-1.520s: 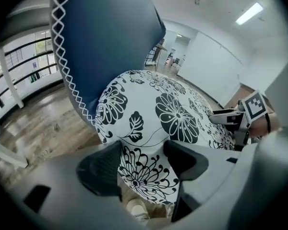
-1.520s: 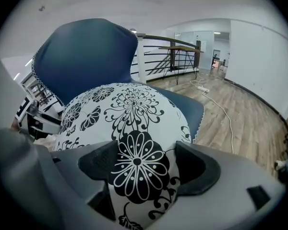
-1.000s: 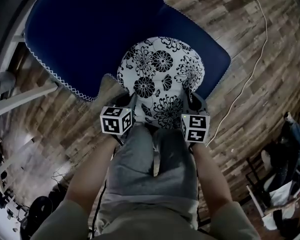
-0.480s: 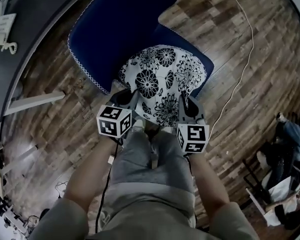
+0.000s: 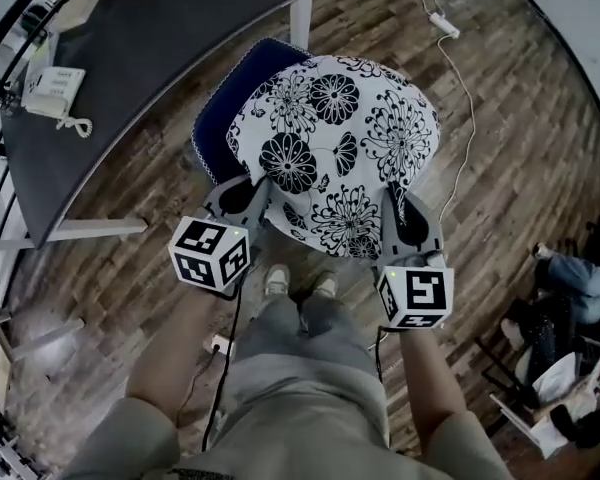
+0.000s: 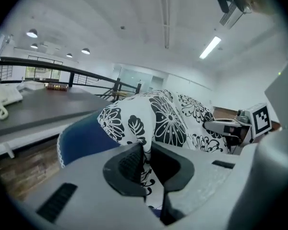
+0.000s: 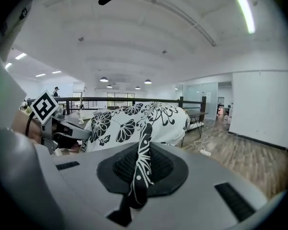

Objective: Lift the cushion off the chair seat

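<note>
The round cushion (image 5: 340, 148), white with black flowers, hangs in the air between both grippers, well above the blue chair seat (image 5: 215, 128) that shows under its left side. My left gripper (image 5: 248, 196) is shut on the cushion's near left edge. In the left gripper view the cushion (image 6: 168, 119) runs out from between the left gripper's (image 6: 146, 164) dark pads. My right gripper (image 5: 405, 218) is shut on the near right edge. The right gripper (image 7: 141, 164) pinches a fold of the fabric in its own view, where the cushion (image 7: 134, 121) spreads beyond.
A dark table (image 5: 150, 58) with a white telephone (image 5: 52, 90) stands at the upper left over the chair. A white cable and power strip (image 5: 442, 20) lie on the wooden floor (image 5: 510, 168) at the right. A person's legs and shoes (image 5: 298, 283) are below the cushion.
Both grippers have risen with the cushion, which has come up off the blue chair seat and now looks larger. The table and telephone have come into the head view.
</note>
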Demonstrator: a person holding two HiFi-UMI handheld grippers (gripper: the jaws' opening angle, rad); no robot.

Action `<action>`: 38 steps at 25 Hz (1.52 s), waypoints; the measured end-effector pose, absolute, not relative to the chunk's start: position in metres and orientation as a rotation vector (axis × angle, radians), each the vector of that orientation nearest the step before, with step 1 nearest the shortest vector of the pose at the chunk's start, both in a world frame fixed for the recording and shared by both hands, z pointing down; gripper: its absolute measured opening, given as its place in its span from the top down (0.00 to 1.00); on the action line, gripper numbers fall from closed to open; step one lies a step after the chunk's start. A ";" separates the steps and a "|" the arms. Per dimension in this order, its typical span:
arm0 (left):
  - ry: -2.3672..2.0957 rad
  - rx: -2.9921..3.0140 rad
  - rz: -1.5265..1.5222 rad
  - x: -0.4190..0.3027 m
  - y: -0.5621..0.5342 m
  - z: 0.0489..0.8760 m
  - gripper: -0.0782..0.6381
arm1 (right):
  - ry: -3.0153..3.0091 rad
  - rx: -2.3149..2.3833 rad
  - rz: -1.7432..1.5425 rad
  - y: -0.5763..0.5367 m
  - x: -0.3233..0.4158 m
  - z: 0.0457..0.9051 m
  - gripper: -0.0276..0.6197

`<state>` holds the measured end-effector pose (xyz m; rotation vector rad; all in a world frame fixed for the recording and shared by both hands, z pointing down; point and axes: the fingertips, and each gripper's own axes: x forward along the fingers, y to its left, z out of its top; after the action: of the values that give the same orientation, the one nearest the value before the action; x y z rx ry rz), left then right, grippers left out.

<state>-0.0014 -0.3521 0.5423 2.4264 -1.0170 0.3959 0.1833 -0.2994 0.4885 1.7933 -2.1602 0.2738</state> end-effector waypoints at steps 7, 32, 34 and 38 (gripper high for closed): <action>-1.077 2.587 0.209 -0.001 -0.351 0.382 0.85 | -2.241 1.864 -0.009 -0.287 0.178 0.328 0.92; -1.318 2.847 0.048 -0.024 -0.259 0.216 0.85 | -2.332 1.986 -0.425 -0.188 0.164 0.175 0.91; -1.332 2.839 0.041 -0.023 -0.259 0.217 0.85 | -2.335 1.976 -0.400 -0.189 0.165 0.175 0.91; -1.332 2.831 0.055 -0.023 -0.257 0.217 0.85 | -2.338 1.950 -0.345 -0.193 0.169 0.175 0.91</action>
<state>-0.0233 -0.2570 0.2172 2.8313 -1.3323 0.0545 0.1691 -0.1930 0.1751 1.9498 -2.3381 -0.3449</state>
